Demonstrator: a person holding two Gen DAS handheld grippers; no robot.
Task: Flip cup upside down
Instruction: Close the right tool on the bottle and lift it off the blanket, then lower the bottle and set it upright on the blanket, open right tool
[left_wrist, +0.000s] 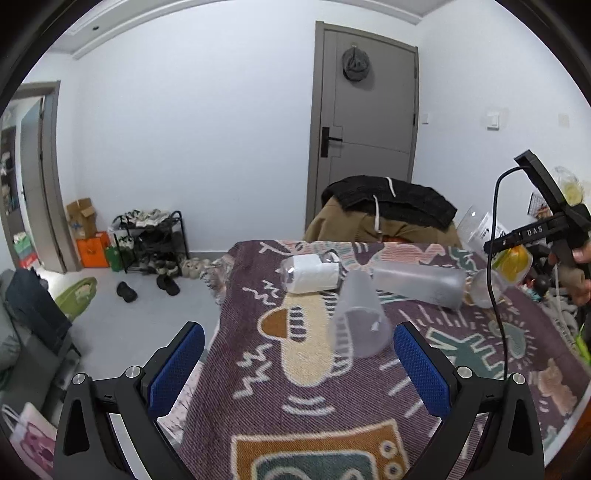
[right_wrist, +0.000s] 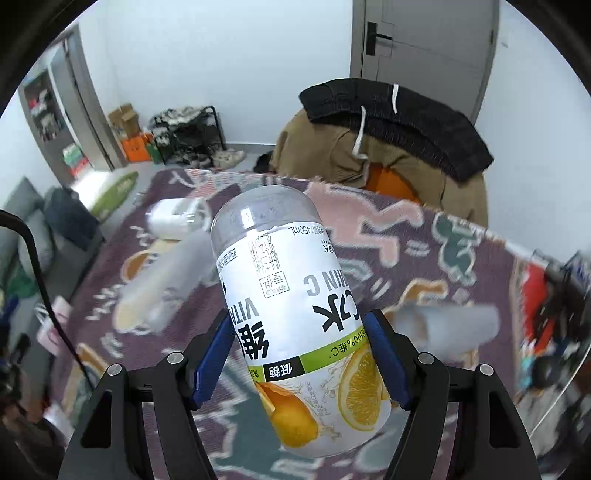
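We have a patterned blanket (left_wrist: 332, 424) spread over the surface, and everything we work with lies on it or hangs above it. At its far edge a chair draped with clothes (left_wrist: 384, 214) stands just behind, out of our way.

On the blanket a frosted bottle (left_wrist: 419, 282) and a clear bottle with a white label (left_wrist: 310, 273) lie on their sides near the far end; lying down, they may roll if nudged. Nearer to us a translucent cup (left_wrist: 360, 319) rests on its side, its mouth turned toward the left wrist camera. The cup we are flipping, a clear one with an orange-and-lemon drink label (right_wrist: 295, 325), is off the blanket altogether, lifted in our right gripper (right_wrist: 299, 354).

The right jaws pinch it across the labelled middle, one blue pad on each flank. That grip suits a rotation, we judge, since the cup can turn about its waist without slipping endwise. Its print reads inverted and its closed clear end points away from the camera, so we judge the flip is well along and what remains is setting it down. The background is blurred.

Our left gripper (left_wrist: 299, 373) hovers low over the near blanket, jaws spread wide and holding nothing, framing the translucent cup without touching it, probably waiting its turn.
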